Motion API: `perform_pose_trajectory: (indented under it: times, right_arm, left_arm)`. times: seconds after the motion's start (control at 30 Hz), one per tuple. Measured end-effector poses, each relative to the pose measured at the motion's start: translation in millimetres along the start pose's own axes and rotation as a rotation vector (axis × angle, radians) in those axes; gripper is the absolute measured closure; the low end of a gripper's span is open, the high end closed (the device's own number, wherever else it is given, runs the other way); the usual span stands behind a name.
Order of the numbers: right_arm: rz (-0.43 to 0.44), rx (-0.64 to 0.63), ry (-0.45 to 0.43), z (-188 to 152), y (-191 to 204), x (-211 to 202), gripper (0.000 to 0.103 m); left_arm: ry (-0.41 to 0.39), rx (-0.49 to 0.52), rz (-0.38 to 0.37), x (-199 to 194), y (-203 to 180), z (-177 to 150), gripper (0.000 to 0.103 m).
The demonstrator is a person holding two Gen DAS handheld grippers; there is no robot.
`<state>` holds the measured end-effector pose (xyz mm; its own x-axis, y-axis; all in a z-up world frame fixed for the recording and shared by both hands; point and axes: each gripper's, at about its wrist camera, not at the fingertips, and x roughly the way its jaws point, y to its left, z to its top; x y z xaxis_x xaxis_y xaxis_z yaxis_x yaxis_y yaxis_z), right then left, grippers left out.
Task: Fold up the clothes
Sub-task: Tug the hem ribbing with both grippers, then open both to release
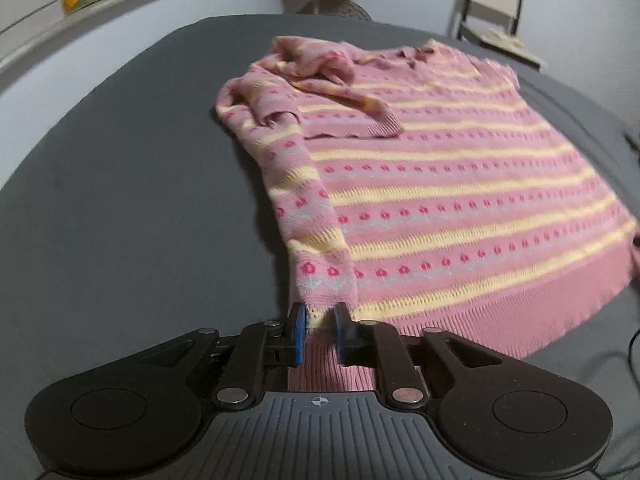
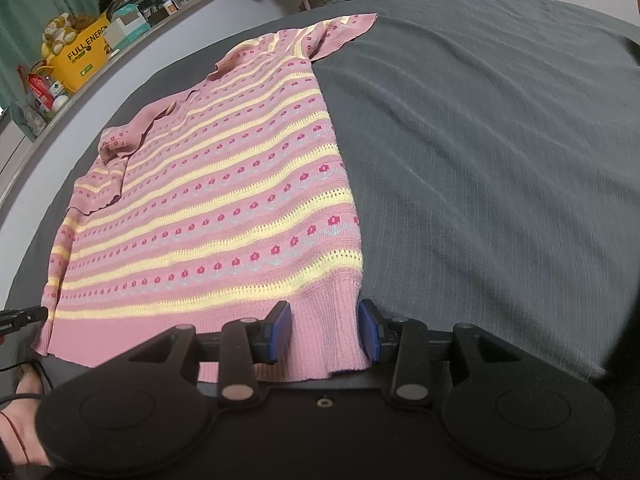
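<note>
A pink knit sweater [image 1: 460, 184] with yellow stripes and small red flowers lies flat on a dark grey bed cover [image 1: 132, 208]. One sleeve is folded in over the chest. My left gripper [image 1: 319, 334] has its jaws narrowly apart around the hem's left corner, with knit fabric between the blue pads. In the right wrist view the sweater [image 2: 224, 200] stretches away to the upper left. My right gripper [image 2: 325, 330] is open, its pads astride the ribbed hem at the right corner, not pinching it.
A shelf along the wall holds a yellow box [image 2: 82, 58] and several small items. A chair [image 1: 496, 8] stands beyond the bed's far side. Bare grey cover [image 2: 500, 160] spreads to the right of the sweater. A cable [image 1: 634, 344] lies at the right edge.
</note>
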<state>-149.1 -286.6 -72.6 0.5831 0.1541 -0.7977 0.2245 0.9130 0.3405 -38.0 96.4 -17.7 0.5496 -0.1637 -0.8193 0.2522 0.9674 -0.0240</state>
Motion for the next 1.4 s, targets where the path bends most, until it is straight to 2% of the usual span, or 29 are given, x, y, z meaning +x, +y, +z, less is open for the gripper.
perform_pose_trajectory:
  times: [0.03,0.07,0.17,0.2,0.33,0.4,0.43,0.5,0.53,0.57,0.6,0.7,0.73,0.77,0.83,0.9,0.97,1.03,1.13,1.23,1.4]
  right_arm:
    - [0.0,-0.001,0.0,0.0,0.0,0.0,0.066]
    - [-0.001,0.001,-0.001,-0.6,1.3,-0.1,0.066]
    - [0.001,0.004,-0.002,-1.0,1.2,0.0,0.066]
    - [0.002,0.005,-0.002,-1.1,1.3,0.2,0.066]
    - [0.002,0.006,-0.002,-0.8,1.7,1.5,0.066]
    - [0.002,0.006,-0.002,-0.6,1.8,1.7,0.065]
    - [0.002,0.006,-0.002,-0.6,1.8,1.6,0.065]
    - [0.004,0.009,-0.003,-0.4,1.3,1.5,0.065]
    - [0.006,0.011,-0.003,-0.2,0.7,1.5,0.065]
    - [0.007,0.014,-0.004,-0.1,0.2,1.5,0.066]
    - [0.012,0.017,-0.005,0.1,-0.6,1.2,0.066]
    - [0.041,0.042,-0.006,1.4,-5.2,0.4,0.066]
    - [0.052,0.055,-0.007,1.8,-7.4,0.2,0.067]
    - [0.064,0.065,-0.005,2.0,-9.0,0.4,0.071]
    - [0.09,0.085,0.0,2.4,-12.1,1.1,0.078]
    - [0.11,0.099,0.007,3.1,-13.1,4.4,0.083]
    - [0.114,0.106,0.009,3.4,-12.7,8.2,0.093]
    - [0.105,0.109,0.001,3.7,-12.2,9.7,0.096]
    - [0.05,0.09,-0.066,3.2,-9.7,-1.6,0.097]
    - [-0.003,0.059,-0.101,5.7,-5.3,-15.5,0.098]
    - [-0.011,-0.009,-0.098,12.5,3.9,-51.5,0.099]
  left_arm:
    - [0.011,0.011,0.004,0.6,-2.8,-0.4,0.015]
    - [0.021,0.022,0.008,1.2,-5.5,-0.8,0.001]
    - [-0.023,0.076,0.028,-4.9,-13.6,-5.4,0.001]
    - [-0.041,0.064,0.011,-8.1,-13.1,-5.2,0.001]
    - [-0.107,-0.085,-0.08,-19.5,2.2,0.4,0.001]
    - [-0.101,-0.172,-0.115,-17.5,14.9,2.8,0.001]
    - [-0.089,-0.216,-0.144,-15.5,21.8,4.0,0.003]
    - [-0.064,-0.314,-0.192,-9.0,35.3,0.9,0.024]
    - [-0.04,-0.352,-0.195,-4.4,40.8,-0.7,0.042]
    - [-0.017,-0.389,-0.198,0.2,46.3,-2.5,0.049]
    - [-0.007,-0.412,-0.19,4.1,51.2,-5.3,0.05]
    - [-0.01,-0.418,-0.185,7.8,56.2,-11.2,0.058]
    - [-0.011,-0.419,-0.184,9.0,57.7,-13.2,0.063]
    - [-0.012,-0.401,-0.185,9.3,55.4,-13.6,0.068]
    - [-0.013,-0.365,-0.188,10.1,50.9,-14.3,0.07]
    - [-0.02,-0.32,-0.165,9.2,43.7,-13.3,0.079]
    - [-0.033,-0.265,-0.117,6.6,34.0,-10.6,0.093]
    - [-0.053,-0.26,-0.061,1.1,33.3,-7.9,0.095]
    - [-0.084,-0.271,0.076,-15.3,44.7,-6.0,0.097]
    - [-0.066,-0.303,0.147,-27.6,65.1,-3.6,0.097]
    - [-0.024,-0.3,0.111,-51.4,65.4,1.0,0.097]
